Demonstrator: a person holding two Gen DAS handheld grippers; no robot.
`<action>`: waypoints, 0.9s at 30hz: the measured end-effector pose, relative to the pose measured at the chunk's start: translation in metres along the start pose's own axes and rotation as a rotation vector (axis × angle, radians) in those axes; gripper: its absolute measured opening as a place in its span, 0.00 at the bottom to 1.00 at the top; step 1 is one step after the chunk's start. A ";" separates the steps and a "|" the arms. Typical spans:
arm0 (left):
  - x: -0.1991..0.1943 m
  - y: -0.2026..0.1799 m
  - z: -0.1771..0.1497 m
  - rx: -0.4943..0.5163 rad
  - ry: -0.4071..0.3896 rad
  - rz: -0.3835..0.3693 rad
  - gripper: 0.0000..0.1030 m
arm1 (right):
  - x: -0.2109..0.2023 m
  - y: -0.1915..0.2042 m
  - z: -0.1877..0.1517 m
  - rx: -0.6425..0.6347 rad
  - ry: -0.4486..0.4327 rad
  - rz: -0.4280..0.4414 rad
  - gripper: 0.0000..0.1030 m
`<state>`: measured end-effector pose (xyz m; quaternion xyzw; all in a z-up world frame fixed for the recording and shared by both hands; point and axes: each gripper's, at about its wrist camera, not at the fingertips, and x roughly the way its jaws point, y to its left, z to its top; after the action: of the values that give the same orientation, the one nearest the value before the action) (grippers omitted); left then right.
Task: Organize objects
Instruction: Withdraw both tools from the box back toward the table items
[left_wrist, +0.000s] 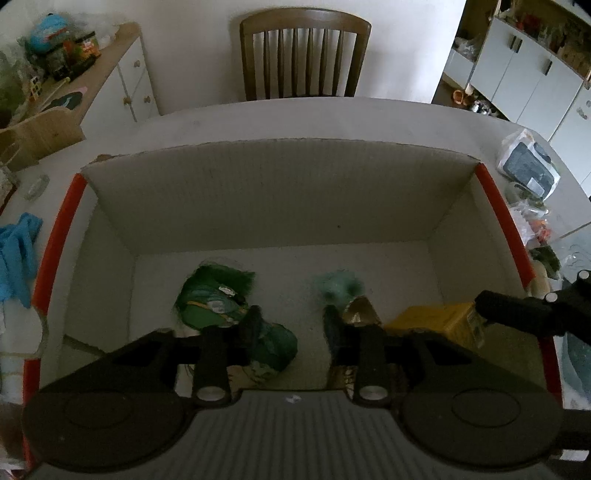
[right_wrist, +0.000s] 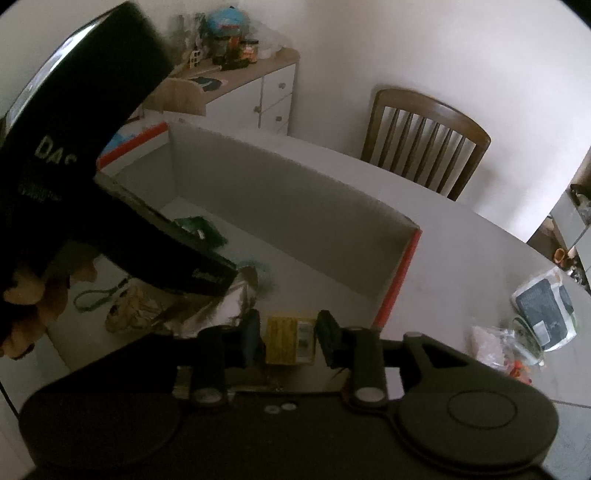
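A white cardboard box with red edges (left_wrist: 491, 199) stands on the table and holds several items. In the left wrist view my left gripper (left_wrist: 291, 321) is open inside the box, its left finger by a green mesh bag (left_wrist: 214, 299) and its right finger by a silver-gold packet (left_wrist: 358, 308) with a teal tuft. A yellow box (left_wrist: 439, 321) lies to the right. In the right wrist view my right gripper (right_wrist: 290, 334) is open around the yellow box (right_wrist: 290, 341) inside the box (right_wrist: 402, 266); contact cannot be told. The left gripper's body (right_wrist: 74, 158) fills the left.
A wooden chair (left_wrist: 304, 55) stands behind the table. A blue cloth (left_wrist: 16, 254) lies left of the box. Plastic bags and a dark pouch (right_wrist: 546, 314) lie on the table to the right. A white sideboard (right_wrist: 273, 96) with clutter is at the back left.
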<state>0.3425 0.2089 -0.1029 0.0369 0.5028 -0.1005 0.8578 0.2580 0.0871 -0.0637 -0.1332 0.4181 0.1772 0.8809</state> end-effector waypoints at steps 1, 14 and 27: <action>-0.002 0.000 -0.001 0.001 -0.008 0.003 0.49 | -0.002 0.000 0.000 0.003 -0.001 0.003 0.35; -0.043 0.005 -0.013 -0.003 -0.108 0.025 0.56 | -0.027 -0.011 0.003 0.067 -0.041 0.032 0.54; -0.099 -0.019 -0.028 0.030 -0.225 -0.005 0.72 | -0.072 -0.026 -0.015 0.128 -0.109 0.051 0.81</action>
<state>0.2676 0.2079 -0.0295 0.0369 0.4018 -0.1137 0.9079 0.2161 0.0430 -0.0144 -0.0561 0.3832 0.1796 0.9043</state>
